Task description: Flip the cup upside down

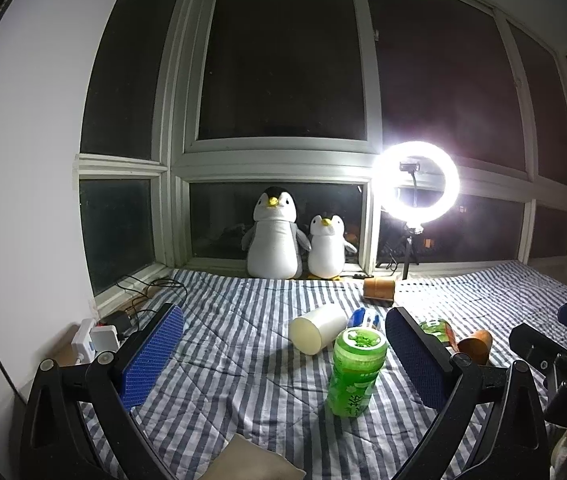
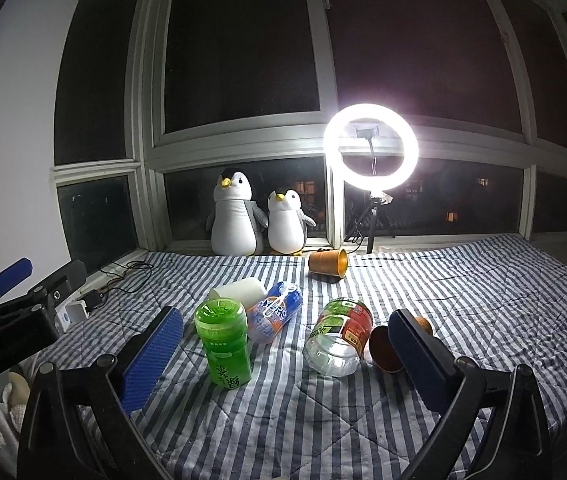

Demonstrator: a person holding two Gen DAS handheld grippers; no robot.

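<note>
A white cup (image 1: 317, 328) (image 2: 239, 292) lies on its side on the striped blanket (image 1: 243, 360). Far back, near the window, an orange-brown cup (image 1: 379, 289) (image 2: 328, 262) lies tipped over. A second brown cup (image 2: 383, 348) (image 1: 475, 346) lies on its side against my right gripper's right finger. My left gripper (image 1: 283, 314) is open, with the white cup and a standing green container (image 1: 357, 372) (image 2: 225, 344) ahead between its fingers, untouched. My right gripper (image 2: 285, 314) is open and holds nothing.
A blue-orange bottle (image 2: 277, 312) and a clear bottle with a red-green label (image 2: 339, 336) lie between the cups. Two plush penguins (image 1: 271, 236) and a lit ring light (image 1: 417, 182) on a tripod stand by the window. Cables and a power strip (image 1: 97, 338) sit at the left edge.
</note>
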